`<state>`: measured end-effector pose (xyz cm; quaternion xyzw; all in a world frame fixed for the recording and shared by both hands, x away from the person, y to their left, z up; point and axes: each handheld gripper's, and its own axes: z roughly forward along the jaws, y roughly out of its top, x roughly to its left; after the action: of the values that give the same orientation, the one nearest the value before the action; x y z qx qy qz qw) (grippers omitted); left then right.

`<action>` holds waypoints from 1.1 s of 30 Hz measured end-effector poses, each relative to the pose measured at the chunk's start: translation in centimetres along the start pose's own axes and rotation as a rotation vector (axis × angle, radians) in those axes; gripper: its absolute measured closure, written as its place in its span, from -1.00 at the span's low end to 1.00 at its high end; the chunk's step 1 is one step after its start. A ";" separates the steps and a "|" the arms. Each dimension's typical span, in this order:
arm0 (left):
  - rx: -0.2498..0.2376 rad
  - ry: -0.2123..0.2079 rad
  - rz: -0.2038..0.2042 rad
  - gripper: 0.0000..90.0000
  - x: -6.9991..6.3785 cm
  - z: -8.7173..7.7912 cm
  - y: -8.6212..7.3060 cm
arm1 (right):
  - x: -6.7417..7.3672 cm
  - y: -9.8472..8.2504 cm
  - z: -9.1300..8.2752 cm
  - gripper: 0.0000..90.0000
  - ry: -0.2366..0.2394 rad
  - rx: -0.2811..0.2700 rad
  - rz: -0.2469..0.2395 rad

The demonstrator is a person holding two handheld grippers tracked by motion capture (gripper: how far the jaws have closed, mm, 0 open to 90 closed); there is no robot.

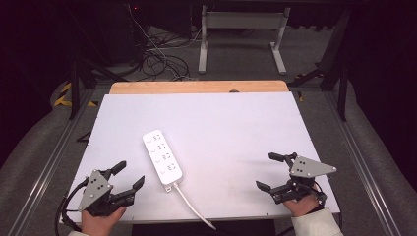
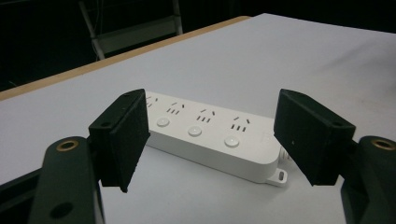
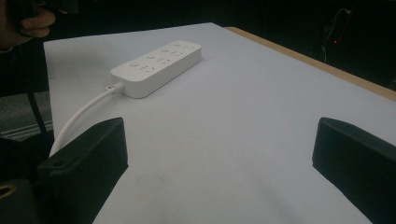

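White table bears a power strip between the gaping, empty left hand-held gripper and right hand-held gripper.

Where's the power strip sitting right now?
In the high view the white power strip lies flat on the white table, left of centre, nearer the left gripper than the right gripper, its cord trailing off the near edge.

I am noting a white power strip with a white cord lying on the pale lilac-white table sheet; beyond that sheet a tan wooden edge is showing. Both grippers' jaws are reading black.
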<state>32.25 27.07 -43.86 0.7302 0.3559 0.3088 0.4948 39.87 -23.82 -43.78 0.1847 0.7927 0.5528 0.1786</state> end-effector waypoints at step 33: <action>0.053 -0.056 -0.022 0.03 0.1 0.3 1.6 | 0.0 0.0 0.2 -0.92 0.013 0.003 0.004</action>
<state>32.91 26.54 -42.43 0.7477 0.3577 0.2731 0.4883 39.92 -23.65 -43.89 0.1829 0.7944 0.5531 0.1721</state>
